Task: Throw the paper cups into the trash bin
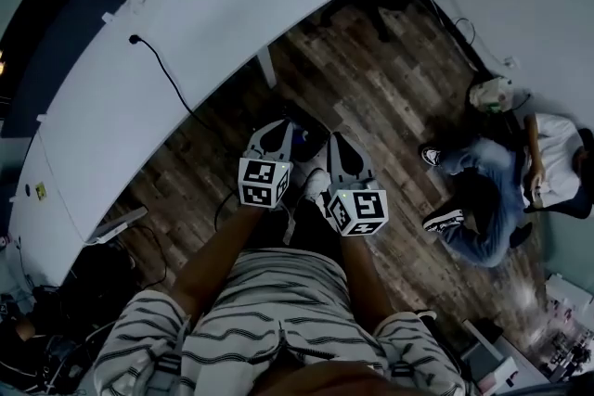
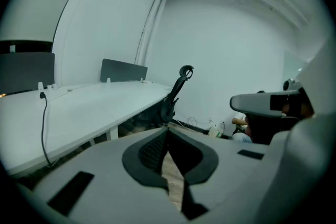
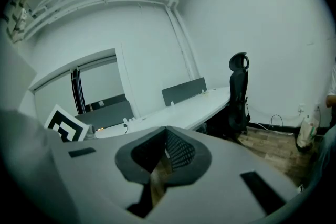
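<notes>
Head view looks steeply down on the left gripper (image 1: 276, 133) and the right gripper (image 1: 340, 146), held side by side in front of the wearer's striped shorts, above a wood-plank floor (image 1: 371, 97) and just beside a long white desk (image 1: 186, 42). Each gripper view shows that gripper's dark pads meeting at the tips, with only floor showing through the slit behind them, so both tools are clenched on nothing. No paper cups and no trash bin appear in any view. The desk top is bare apart from a black cable (image 1: 162, 70), and the rest is an office chair (image 3: 239, 92) and a person (image 1: 492, 190) seated off to the right, so where the cups stand cannot be told. By their kind, such cups are likely very light and thin-walled, stiff at the rolled rim and soft lower down, and easy to crush or tip over. The safest hold is probably a gentle pinch over the rim, one pad inside and one outside, after the jaws are spread.
</notes>
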Demonstrator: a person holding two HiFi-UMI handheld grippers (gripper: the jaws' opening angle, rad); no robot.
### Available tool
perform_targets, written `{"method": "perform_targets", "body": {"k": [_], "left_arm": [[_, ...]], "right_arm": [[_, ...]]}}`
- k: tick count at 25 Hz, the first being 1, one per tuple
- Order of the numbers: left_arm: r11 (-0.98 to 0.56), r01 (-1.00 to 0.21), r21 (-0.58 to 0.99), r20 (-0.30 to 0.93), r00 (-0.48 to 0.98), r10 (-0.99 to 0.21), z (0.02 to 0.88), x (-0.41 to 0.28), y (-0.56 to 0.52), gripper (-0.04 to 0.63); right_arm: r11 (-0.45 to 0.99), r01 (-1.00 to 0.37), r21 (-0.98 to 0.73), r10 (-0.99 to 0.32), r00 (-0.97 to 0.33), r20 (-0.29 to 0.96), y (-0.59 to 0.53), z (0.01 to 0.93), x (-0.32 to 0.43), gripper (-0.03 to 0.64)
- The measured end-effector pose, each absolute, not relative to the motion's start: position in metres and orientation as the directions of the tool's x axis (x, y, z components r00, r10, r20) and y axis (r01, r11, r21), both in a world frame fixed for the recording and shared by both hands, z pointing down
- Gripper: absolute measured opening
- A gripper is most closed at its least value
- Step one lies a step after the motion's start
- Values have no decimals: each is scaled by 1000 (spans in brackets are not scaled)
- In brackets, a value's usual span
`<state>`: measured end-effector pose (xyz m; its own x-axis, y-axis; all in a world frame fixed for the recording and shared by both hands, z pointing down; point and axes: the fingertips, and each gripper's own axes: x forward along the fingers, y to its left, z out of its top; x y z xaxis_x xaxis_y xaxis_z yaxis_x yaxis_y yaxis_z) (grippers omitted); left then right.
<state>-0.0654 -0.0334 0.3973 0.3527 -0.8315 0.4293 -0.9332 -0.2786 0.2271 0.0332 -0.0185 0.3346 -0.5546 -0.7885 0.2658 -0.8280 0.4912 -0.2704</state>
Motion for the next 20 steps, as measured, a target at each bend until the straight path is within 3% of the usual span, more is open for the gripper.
{"method": "perform_targets", "body": {"k": [20], "left_arm": [[-312, -938, 150, 262, 342, -903, 297, -91, 12, 24]], "right_arm": [[603, -762, -234, -759, -639, 125, -5, 247, -6, 8]]}}
